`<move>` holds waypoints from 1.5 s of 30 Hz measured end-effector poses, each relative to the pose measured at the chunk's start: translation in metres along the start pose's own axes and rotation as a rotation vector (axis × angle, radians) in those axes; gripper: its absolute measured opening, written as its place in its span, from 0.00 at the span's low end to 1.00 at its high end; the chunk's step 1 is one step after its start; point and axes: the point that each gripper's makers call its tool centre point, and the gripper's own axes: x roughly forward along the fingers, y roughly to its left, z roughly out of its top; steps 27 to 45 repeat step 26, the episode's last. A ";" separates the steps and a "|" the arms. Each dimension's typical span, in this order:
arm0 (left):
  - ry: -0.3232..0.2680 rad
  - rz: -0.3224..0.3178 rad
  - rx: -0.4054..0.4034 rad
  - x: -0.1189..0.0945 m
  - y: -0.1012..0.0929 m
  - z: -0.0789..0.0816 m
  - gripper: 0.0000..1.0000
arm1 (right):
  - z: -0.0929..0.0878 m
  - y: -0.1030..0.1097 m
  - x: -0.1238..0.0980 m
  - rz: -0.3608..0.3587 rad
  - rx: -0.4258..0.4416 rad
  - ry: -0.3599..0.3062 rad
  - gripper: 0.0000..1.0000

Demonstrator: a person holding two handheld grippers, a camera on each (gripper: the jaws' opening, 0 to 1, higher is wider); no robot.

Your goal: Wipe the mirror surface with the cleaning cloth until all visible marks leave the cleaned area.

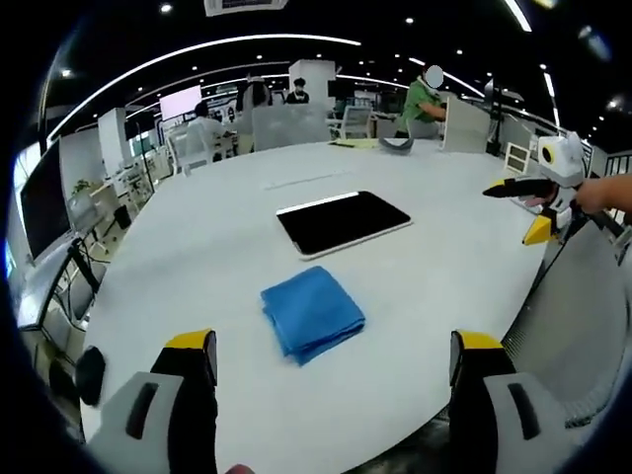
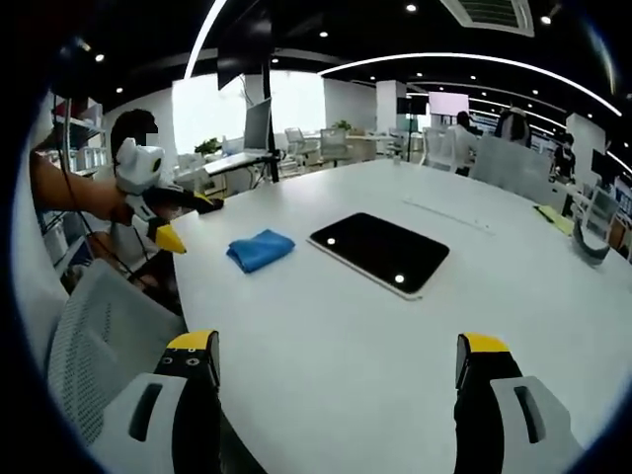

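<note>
A folded blue cleaning cloth (image 1: 312, 313) lies on the white table (image 1: 237, 247), just ahead of my open left gripper (image 1: 334, 357), whose jaws stand wide with nothing between them. Beyond the cloth lies the dark flat mirror (image 1: 342, 221). In the right gripper view the mirror (image 2: 380, 251) rests in the middle of the table (image 2: 375, 346) and the cloth (image 2: 261, 249) to its left. My right gripper (image 2: 338, 360) is open and holds nothing, a good way short of the mirror. The right gripper (image 1: 533, 207) enters the left gripper view from the right; the left gripper (image 2: 183, 219) appears at the left of the right gripper view.
A grey mesh chair back (image 2: 99, 336) stands at the table's edge by the left hand. A grey object (image 1: 397, 144) and papers lie at the far side of the table. People sit at desks (image 1: 212, 123) behind, among monitors and chairs.
</note>
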 end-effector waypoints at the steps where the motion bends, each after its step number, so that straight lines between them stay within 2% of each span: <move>1: 0.001 0.002 0.003 0.000 0.000 0.000 0.99 | 0.000 0.000 0.000 0.000 0.001 0.001 1.00; 6: 0.000 0.004 -0.013 0.001 0.001 -0.001 0.99 | -0.005 0.001 0.000 0.008 -0.003 0.017 1.00; 10: 0.007 0.001 0.006 0.002 0.001 -0.003 0.99 | -0.004 -0.002 -0.001 0.003 0.008 0.012 1.00; 13: 0.006 -0.001 -0.023 0.002 0.002 -0.003 0.99 | -0.004 -0.003 -0.001 0.004 0.007 0.014 1.00; 45: 0.002 -0.005 -0.007 0.002 0.002 0.000 0.99 | -0.001 -0.003 -0.001 0.003 0.012 0.014 1.00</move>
